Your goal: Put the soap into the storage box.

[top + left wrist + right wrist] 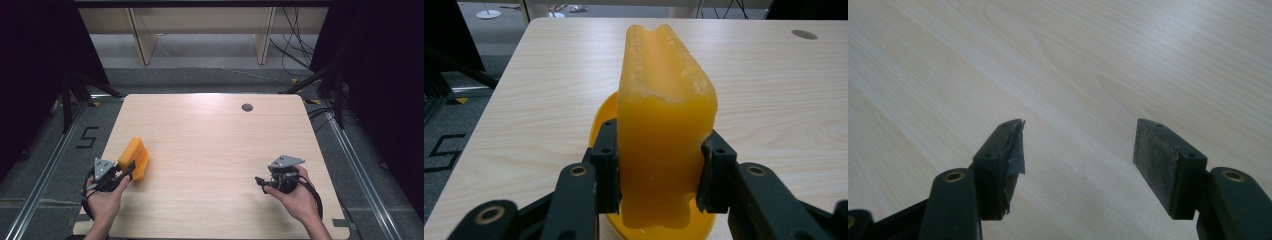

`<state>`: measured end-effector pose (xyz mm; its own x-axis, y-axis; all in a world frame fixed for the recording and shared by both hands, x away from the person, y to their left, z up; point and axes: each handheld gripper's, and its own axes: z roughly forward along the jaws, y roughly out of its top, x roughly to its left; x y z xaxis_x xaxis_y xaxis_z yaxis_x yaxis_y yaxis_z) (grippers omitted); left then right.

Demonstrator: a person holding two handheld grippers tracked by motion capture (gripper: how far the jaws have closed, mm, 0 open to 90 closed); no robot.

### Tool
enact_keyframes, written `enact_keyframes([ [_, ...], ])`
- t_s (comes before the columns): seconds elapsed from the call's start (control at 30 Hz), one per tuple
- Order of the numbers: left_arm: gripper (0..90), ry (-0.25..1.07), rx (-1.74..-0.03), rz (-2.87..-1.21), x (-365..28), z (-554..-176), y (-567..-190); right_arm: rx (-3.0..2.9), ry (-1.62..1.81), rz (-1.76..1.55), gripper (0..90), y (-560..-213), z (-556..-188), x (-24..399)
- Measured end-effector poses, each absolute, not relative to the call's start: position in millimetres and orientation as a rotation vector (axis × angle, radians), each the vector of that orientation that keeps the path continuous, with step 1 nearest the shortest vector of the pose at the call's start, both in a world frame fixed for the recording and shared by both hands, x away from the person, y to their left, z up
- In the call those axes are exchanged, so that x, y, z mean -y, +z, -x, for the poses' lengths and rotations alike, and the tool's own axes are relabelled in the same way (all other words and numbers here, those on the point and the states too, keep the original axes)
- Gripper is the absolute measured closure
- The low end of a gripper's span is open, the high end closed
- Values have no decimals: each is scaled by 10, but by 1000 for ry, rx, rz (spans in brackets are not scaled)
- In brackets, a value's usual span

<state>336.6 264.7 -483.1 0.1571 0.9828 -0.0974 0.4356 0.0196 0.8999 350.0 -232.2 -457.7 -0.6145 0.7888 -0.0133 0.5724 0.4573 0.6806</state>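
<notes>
Floor marking "5" [88, 137] beside table [210, 150]

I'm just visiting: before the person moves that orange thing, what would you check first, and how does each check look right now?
1. Left claw shut on the orange block: ok.
2. Both pads on the block's sides: ok.
3. Block lifted off the table: cannot tell.
4. Right claw open and holding nothing: ok.
5. Right claw well apart from the block: ok.
6. Yellow piece behind the block attached to it: cannot tell.
</notes>
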Motion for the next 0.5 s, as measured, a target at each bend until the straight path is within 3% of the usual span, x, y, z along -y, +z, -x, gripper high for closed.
enact_keyframes([
  [0.5, 591, 757, -1397, -1568, -2655, -3396, -4872, -2385, 930, -1157, 375, -4579, -3499, 2317],
])
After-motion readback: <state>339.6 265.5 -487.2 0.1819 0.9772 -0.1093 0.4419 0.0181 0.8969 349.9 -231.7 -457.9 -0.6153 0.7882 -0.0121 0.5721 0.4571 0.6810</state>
